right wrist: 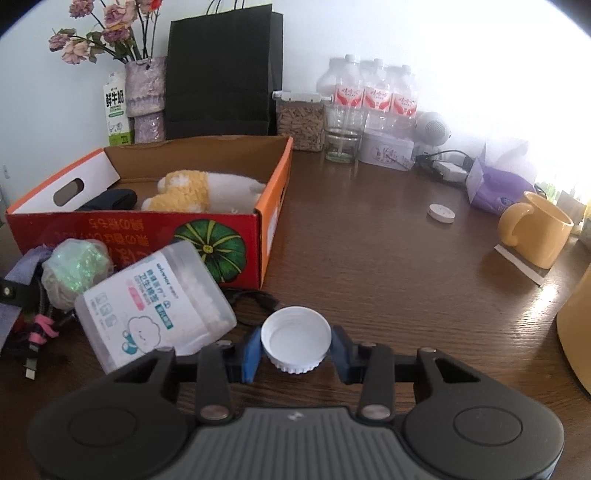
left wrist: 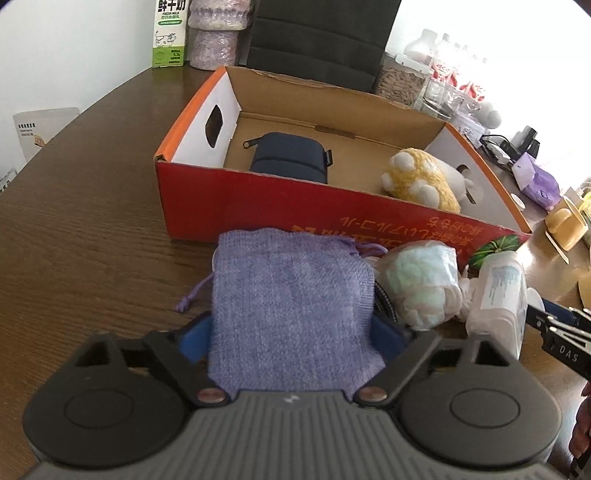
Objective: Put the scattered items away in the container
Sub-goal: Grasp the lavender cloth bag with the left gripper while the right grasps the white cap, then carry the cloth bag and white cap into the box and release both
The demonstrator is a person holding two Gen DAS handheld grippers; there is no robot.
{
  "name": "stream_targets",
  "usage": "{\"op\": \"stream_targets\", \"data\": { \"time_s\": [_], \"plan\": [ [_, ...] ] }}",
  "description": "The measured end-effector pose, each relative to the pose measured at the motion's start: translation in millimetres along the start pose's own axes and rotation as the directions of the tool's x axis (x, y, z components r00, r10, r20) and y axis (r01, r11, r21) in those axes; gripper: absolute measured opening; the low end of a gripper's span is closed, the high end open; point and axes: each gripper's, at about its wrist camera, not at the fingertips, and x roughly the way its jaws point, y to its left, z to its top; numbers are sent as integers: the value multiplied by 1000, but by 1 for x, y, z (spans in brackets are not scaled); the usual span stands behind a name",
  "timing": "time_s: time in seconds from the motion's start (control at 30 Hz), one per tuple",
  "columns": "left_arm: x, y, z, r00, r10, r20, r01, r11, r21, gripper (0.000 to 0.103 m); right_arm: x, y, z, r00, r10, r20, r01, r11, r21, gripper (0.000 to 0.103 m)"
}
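I hold the pouch [left wrist: 291, 314] in the left jaws and the lid [right wrist: 295, 338] in the right; risk: the lid, pinched only at its rim, slips before the box [right wrist: 207, 236].

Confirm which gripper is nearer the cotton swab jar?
Right. The right gripper, holding the white lid, sits right beside the cotton swab jar. The left gripper clamps the purple pouch, farther off.

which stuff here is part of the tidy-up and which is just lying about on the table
Part of the job:
- cardboard box, the container
- purple pouch, in the left gripper
- white cap, in the right gripper
- cotton swab jar
- wrapped bundle
- cables

Just lying about:
- yellow mug
- milk carton
- water bottles
- black paper bag
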Motion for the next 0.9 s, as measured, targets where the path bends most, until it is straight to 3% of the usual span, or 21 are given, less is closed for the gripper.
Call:
{"op": "stream_targets", "data": {
  "time_s": [0.13,0.4,0.9],
  "plan": [
    [-9,-2,-4,1000,-9,13,8,1000,26,57,-10,3,4,1000,-2,19,2,1000,-3,39],
    [-30,1,-8,998,-9,61,6,998,59,41,-39,27,24,991,65,117,-63,998,-25,39],
    [-66,6,-9,986,-6,166,-6,997,77,37,-49,77,35,980,143,141,-136,989,-63,39]
  ]
}}
